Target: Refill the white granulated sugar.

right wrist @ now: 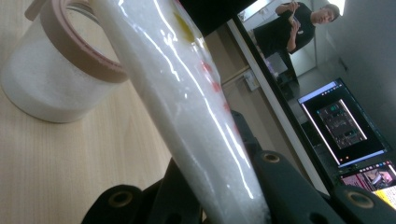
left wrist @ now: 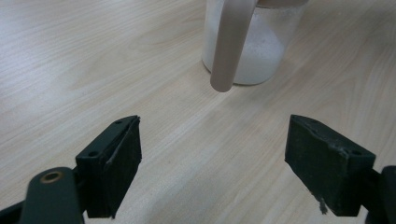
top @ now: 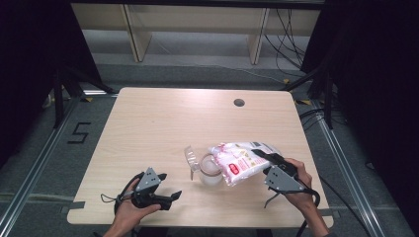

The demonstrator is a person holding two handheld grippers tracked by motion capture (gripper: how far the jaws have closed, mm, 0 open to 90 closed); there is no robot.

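A clear plastic bag of white grains with pink-and-red print is clamped in the right gripper fingers, tilted over the frosted jar on the bench; the left gripper fingers gape wide, empty.

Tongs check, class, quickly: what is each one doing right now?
Left tongs: open, holding nothing.
Right tongs: shut on the bag, beside the jar.

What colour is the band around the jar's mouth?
The band is a dusty pinkish-brown, on a clear jar of white powder; clearest in the right gripper view.
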